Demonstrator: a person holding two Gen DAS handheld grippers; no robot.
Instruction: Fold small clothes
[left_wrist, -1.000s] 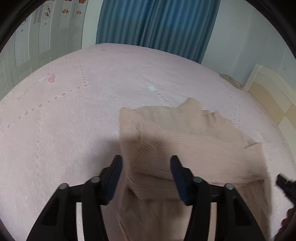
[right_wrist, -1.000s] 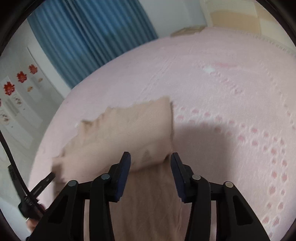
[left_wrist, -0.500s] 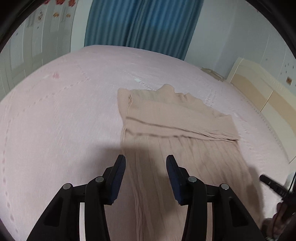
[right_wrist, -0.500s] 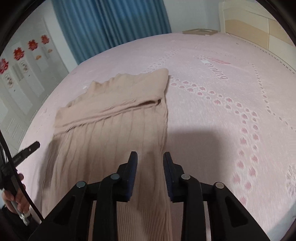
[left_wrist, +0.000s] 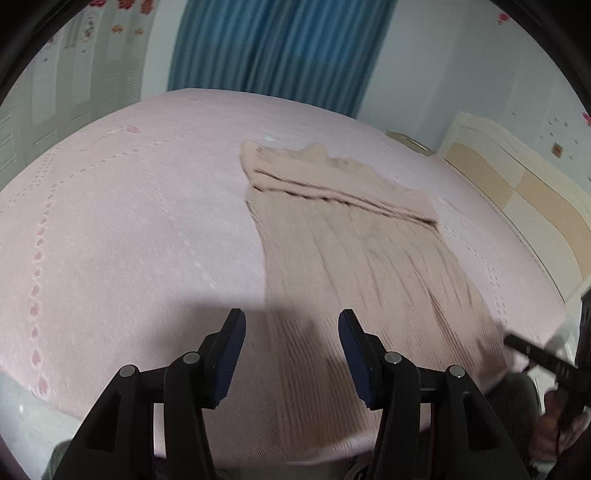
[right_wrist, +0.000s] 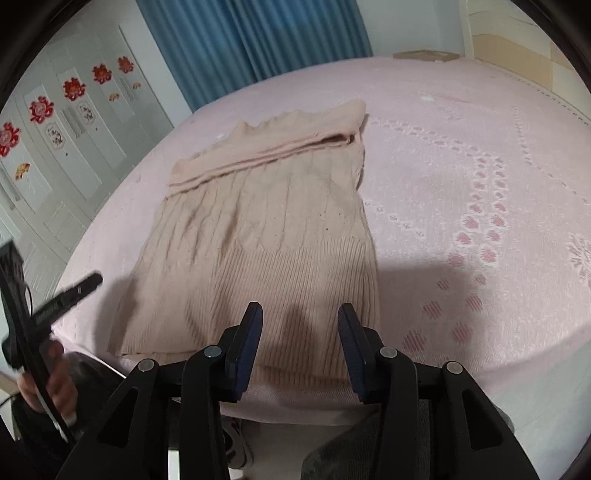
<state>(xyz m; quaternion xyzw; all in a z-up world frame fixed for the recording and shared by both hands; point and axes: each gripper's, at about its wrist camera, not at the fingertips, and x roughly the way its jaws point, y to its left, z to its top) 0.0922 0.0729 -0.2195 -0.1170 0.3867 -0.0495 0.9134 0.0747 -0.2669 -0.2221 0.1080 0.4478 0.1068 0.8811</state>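
Pink bedspread (left_wrist: 129, 221) filling most of both views, patterned with dotted lines and small flower motifs, its near edge just under the grippers. Blue curtain (left_wrist: 280, 51) hanging behind the far side; white wardrobe doors (right_wrist: 55, 155) with red flower stickers to the left; cream headboard (left_wrist: 517, 192) off to the right.

Beige knitted sweater (right_wrist: 266, 229) lying flat on the bedspread, lengthways from near to far, cable-ribbed over the body, finer ribbing at the near hem, which reaches almost to the near edge of the bed. Far part folded over onto itself, forming a thick band across the top with a scalloped edge behind it.

Left gripper (left_wrist: 291, 343) poised above the near left part of the sweater, jaws partly apart and just widened, nothing between the blue pads, no contact with the knit. Right gripper (right_wrist: 299, 339) hovering above the near right hem, jaws likewise partly apart, just widened, empty.

At the left edge of the right wrist view, a hand (right_wrist: 48, 384) gripping the other gripper's black handle.
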